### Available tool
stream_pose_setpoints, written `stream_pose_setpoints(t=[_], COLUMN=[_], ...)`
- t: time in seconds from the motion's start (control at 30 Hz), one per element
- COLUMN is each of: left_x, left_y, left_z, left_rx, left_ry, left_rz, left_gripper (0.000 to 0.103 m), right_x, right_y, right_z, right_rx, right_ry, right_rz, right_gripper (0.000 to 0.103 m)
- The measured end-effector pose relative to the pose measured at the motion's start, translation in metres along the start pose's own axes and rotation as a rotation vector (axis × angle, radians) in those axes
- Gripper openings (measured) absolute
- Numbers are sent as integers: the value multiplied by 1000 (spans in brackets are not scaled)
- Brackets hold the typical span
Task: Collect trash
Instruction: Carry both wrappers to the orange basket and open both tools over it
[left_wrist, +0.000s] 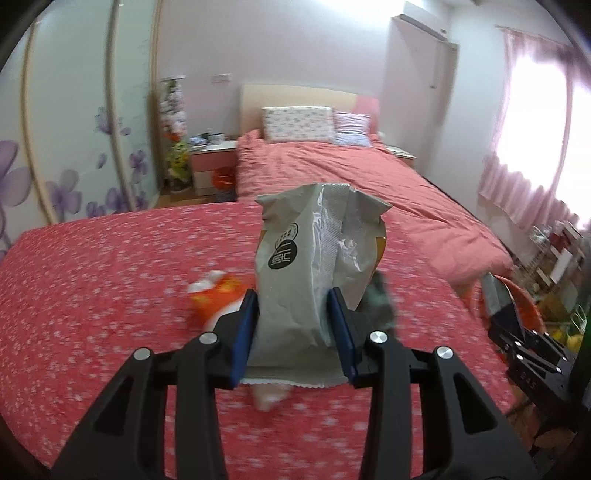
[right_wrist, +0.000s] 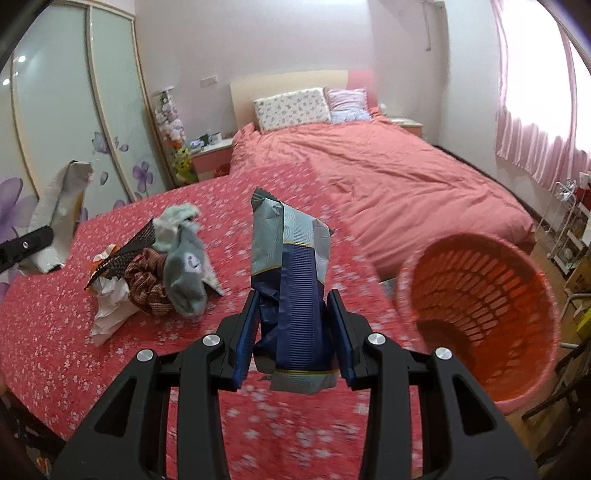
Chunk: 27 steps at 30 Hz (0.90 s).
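Right wrist: my right gripper (right_wrist: 293, 328) is clamped on the blue wrapper (right_wrist: 291, 280) near the basket (right_wrist: 480, 306), left gripper (left_wrist: 293, 328) clamped on the grey bag (left_wrist: 314, 266) over the table (left_wrist: 92, 295); I'd centre over the rim before releasing.

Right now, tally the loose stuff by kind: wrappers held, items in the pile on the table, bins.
Held wrappers: 2, grey bag in left gripper, blue wrapper in right gripper
Pile: 4, grey sock, black mesh, brown cloth, white paper
Bins: 1, orange basket
Total: 7
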<state>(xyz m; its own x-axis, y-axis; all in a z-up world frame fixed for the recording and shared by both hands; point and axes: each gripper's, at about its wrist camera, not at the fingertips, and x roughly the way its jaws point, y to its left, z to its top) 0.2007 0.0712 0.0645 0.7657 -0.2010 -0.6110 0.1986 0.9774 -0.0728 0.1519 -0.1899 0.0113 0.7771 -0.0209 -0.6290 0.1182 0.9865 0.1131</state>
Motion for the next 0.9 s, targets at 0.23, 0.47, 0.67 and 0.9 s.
stream_pose_setpoints(t=[0.23,0.47,0.67,0.9], left_x=[9,31,58,90], left_y=[-83,-159,-221,-279], left_z=[-5,-15,-26,-36], left_rx=[91,147,199,256], left_ry=[6,44,94,149], left_rz=[-143,-281,-375,-445], left_gripper=[39,39,39,39], right_x=[-24,-37,-31,-22], right_y=[-46,-98,-135,-172], right_z=[5,1,-3,-8], right_rx=[41,118,189,262], right_ry=[-52,-82,-81,-83], right_rz=[-88,-177,-235,-266], right_gripper=[38,38,38,38])
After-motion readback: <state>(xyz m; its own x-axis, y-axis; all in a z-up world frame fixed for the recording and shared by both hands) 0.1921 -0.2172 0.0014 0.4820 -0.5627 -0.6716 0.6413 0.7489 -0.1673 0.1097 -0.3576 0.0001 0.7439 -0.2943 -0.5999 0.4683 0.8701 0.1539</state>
